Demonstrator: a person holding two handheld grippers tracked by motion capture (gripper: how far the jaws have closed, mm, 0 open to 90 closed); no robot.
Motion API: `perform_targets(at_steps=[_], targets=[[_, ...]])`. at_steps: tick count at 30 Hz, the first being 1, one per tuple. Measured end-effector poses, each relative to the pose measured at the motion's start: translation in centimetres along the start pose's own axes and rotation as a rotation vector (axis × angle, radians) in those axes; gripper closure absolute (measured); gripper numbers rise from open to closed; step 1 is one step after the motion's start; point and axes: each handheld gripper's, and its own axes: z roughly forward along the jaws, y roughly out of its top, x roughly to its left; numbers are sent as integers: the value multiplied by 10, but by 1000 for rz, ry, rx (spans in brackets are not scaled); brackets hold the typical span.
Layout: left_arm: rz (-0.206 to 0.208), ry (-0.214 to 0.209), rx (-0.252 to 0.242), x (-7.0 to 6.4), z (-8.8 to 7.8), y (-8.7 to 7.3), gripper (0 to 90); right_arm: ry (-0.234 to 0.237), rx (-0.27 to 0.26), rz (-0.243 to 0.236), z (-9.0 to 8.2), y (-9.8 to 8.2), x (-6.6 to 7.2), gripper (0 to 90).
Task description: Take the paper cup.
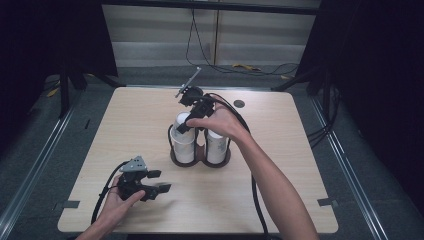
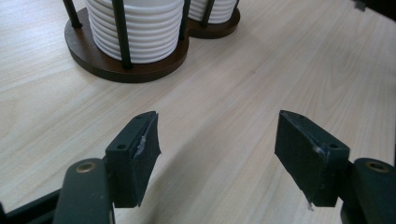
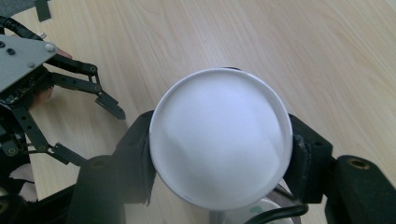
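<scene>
A pale wooden table (image 1: 280, 200) is taking up most of the high view, with dark curtains to both sides and a grey floor beyond, where black cables are trailing.

Near the table's middle a dark wooden cup holder (image 1: 200, 161) is standing, a two-ring base with thin black upright rods. Each ring is holding a stack of white ribbed paper cups: the left stack (image 1: 183, 142) and the right stack (image 1: 216, 146). In the left gripper view the holder (image 2: 100, 65) is showing at the top, cut off by the frame, so only the lower ribs of the stacks are visible.

The person's right forearm is reaching across from the bottom of the high view, the hand covering most of the right gripper (image 1: 186, 122) above the left stack. In the right gripper view its jaws are pinching a white cup (image 3: 220, 138) by the rim on both sides (the cup's round mouth is hiding whatever is lying directly beneath it, so I cannot tell whether it is seated in the stack).

The left gripper (image 1: 157, 181) is being held near the table's front left, well apart from the holder. Its jaws are standing spread wide over bare wood, nothing between them.

A small dark disc (image 1: 239, 103) is lying near the far edge; what it is cannot be made out.
</scene>
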Motion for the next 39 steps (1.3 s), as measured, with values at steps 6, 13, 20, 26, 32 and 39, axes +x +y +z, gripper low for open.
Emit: perform_targets(at_steps=[6, 13, 20, 26, 32, 39], targets=[[-17, -34, 1, 1, 1, 0, 257, 7, -24, -1, -5, -2, -1, 372], [-6, -32, 6, -1, 2, -1, 222, 7, -52, 10, -10, -3, -1, 373], [-5, -37, -13, 0, 0, -3, 163, 28, -99, 26, -14, -10, -6, 373], [-22, -48, -11, 1, 1, -3, 163, 39, -135, 43, -18, -17, -8, 374], [-52, -37, -8, 4, 0, -4, 159, 42, -175, 54, -25, -22, -9, 374], [-56, -39, -10, 4, 0, -4, 159, 46, -233, 55, -34, -30, -6, 374]])
